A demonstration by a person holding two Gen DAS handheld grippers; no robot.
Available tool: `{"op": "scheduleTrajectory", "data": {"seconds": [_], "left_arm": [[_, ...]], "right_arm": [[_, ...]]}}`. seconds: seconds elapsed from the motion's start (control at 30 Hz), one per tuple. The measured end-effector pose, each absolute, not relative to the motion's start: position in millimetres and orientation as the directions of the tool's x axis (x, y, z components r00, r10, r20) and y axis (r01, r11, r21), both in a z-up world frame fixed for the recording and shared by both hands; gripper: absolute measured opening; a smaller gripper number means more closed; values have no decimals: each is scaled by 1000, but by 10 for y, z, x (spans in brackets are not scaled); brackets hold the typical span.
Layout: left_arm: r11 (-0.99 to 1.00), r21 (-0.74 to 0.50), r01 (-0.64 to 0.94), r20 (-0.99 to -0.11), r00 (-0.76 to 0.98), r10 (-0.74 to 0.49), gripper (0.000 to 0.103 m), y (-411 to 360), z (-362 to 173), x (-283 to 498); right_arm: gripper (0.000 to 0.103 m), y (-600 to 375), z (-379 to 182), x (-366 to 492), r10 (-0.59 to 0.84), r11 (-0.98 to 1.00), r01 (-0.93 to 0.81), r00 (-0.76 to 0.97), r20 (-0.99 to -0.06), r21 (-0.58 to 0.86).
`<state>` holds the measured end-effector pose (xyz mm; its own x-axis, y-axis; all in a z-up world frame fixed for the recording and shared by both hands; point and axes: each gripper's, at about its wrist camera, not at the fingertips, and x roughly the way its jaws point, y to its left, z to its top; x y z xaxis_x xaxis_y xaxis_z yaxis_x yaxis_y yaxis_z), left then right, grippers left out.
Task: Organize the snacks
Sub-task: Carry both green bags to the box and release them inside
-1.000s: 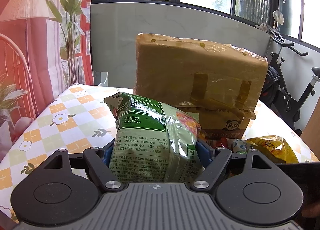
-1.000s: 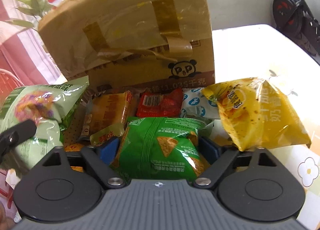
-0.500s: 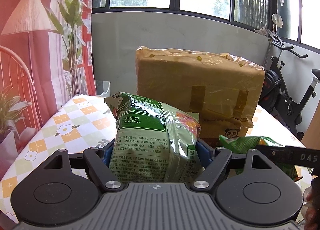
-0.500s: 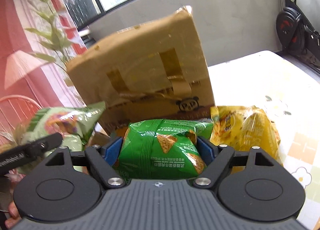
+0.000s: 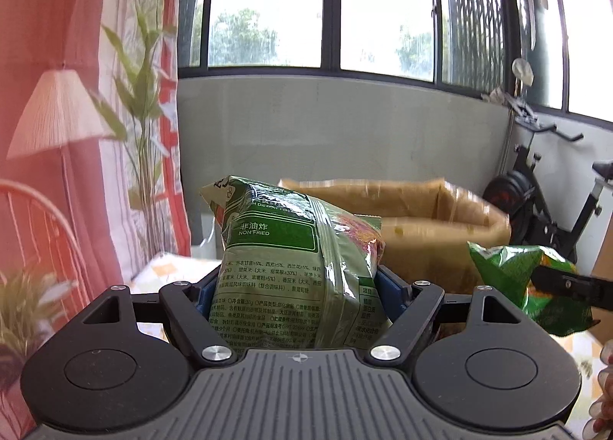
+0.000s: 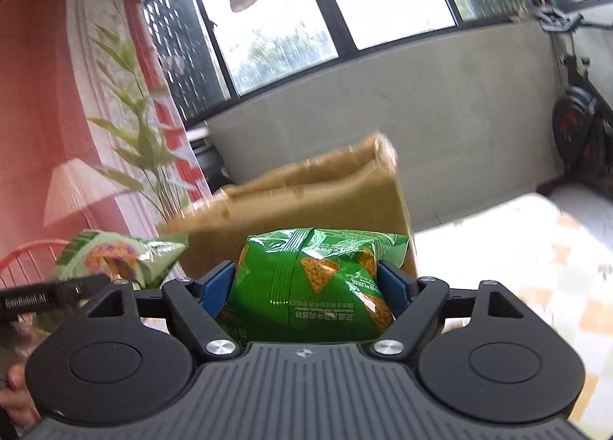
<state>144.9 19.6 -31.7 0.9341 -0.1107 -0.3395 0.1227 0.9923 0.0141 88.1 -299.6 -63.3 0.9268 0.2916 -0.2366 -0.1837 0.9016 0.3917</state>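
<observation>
On pale-green bag point(image 5: 302, 267) — "NON-FRIED", Chinese print.

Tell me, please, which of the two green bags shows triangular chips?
The bright green bag in the right gripper; the paler bag in the left gripper shows text, no chips.

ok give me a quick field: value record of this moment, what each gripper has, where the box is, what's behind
left gripper: shut on pale green snack bag, marked non-fried, held upright
right gripper: shut on bright green chip bag, triangle chips printed on it
cardboard box: brown, open at the top, just beyond both bags
table: checked cloth with flower print, partly in view
background: windows, exercise bike, plant by a pink curtain
blur: both views smeared, fine print mostly unreadable
</observation>
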Motion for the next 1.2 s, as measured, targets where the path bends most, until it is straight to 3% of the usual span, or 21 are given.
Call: {"op": "scheduleTrajectory", "data": {"seconds": [0.23, 0.47, 0.67, 1.07, 1.2], "left_arm": [[985, 52, 162, -246, 958, -145, 81, -28, 248, 1887], [976, 162, 143, -231, 967, -104, 81, -467, 382, 2505], [949, 289, 127, -289, 956, -39, 81, -771, 256, 3072], [958, 226, 175, -494, 868, -42, 82, -734, -167, 3729], [954, 223, 201, -506, 860, -63, 88, -697, -186, 3720]], "right_arm": [[81, -3051, -228, 1139, 303, 900, -239, 944, -129, 365], [81, -3014, -53, 1571, 259, 939, -242, 965, -38, 244], [81, -2899, -44, 2231, 210, 963, -187, 972, -109, 196], [81, -2846, -237, 2955, 250, 947, -183, 937, -246, 264], [84, -2875, -340, 3033, 268, 940, -178, 914, -306, 291]]}}
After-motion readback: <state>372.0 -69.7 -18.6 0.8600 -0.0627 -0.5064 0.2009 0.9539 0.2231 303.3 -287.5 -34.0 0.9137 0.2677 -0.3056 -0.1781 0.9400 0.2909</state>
